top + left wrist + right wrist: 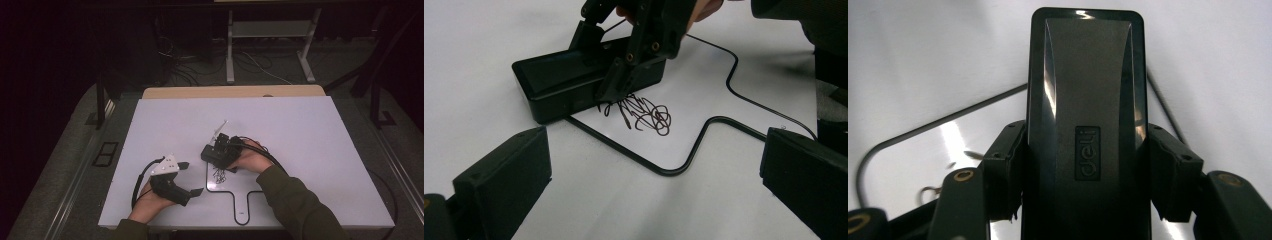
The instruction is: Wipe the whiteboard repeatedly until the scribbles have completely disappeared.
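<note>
Left gripper (190,178): held low over the table, left of the whiteboard; its jaws are spread apart, with nothing between them.
Whiteboard (250,186): laid flat on the white table (310,130), black-rimmed, its handle turned toward the person.
Scribble (644,114): dark pen marks seen on the whiteboard, just beside the eraser's edge.
Eraser (1087,100): a black block set on the whiteboard's upper left part, against the scribble.
Right gripper (216,152): clamped on the eraser from both sides, over the whiteboard.

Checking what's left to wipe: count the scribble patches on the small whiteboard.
1. The dark scribble sits on the whiteboard, right beside the black eraser held in the right gripper. More ink may be hidden under the eraser.
</note>
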Tool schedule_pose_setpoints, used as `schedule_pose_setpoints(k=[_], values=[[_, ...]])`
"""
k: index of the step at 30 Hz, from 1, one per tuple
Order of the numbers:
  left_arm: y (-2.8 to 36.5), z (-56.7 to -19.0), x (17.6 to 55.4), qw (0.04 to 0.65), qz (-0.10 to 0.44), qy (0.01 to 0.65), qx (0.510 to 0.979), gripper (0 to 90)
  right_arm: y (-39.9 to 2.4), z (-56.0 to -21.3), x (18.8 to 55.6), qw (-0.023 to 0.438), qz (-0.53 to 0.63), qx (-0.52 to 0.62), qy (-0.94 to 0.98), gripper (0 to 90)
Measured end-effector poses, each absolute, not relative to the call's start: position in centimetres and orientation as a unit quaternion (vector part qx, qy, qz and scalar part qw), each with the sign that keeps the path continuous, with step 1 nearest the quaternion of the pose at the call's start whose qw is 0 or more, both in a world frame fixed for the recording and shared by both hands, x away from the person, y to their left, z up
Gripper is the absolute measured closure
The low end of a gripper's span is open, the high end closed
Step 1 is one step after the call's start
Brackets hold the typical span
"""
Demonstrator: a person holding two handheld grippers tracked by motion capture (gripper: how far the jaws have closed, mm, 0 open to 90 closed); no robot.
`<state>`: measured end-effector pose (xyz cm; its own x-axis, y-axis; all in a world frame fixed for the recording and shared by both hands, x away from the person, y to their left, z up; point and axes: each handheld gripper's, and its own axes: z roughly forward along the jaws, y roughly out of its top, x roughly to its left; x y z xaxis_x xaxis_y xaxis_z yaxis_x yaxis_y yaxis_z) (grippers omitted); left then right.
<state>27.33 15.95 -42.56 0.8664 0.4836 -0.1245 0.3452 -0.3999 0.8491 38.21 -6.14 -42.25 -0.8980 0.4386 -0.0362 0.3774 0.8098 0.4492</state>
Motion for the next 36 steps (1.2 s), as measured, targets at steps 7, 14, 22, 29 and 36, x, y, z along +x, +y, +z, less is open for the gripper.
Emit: schedule_pose_setpoints(k=[7, 14, 22, 29, 36], values=[[16.0, -42.6, 27.4, 0.487, 0.07, 0.248, 0.834, 0.0, -7.3, -42.3, 39.6, 0.081, 0.219, 0.25, 0.94, 38.5], [15.9, -42.6, 27.4, 0.487, 0.07, 0.247, 0.835, 0.0, -6.2, -42.2, 37.5, 0.072, 0.218, 0.214, 0.949, 38.5], [15.9, -42.6, 27.3, 0.488, 0.07, 0.247, 0.834, 0.0, -6.5, -42.3, 37.6, 0.069, 0.22, 0.215, 0.949, 38.5], [15.9, -42.6, 27.4, 0.487, 0.069, 0.246, 0.835, 0.0, -7.1, -42.2, 38.2, 0.077, 0.215, 0.231, 0.946, 38.5], [15.8, -42.6, 27.4, 0.486, 0.068, 0.247, 0.835, 0.0, -6.1, -42.1, 36.2, 0.065, 0.212, 0.194, 0.956, 38.4]])
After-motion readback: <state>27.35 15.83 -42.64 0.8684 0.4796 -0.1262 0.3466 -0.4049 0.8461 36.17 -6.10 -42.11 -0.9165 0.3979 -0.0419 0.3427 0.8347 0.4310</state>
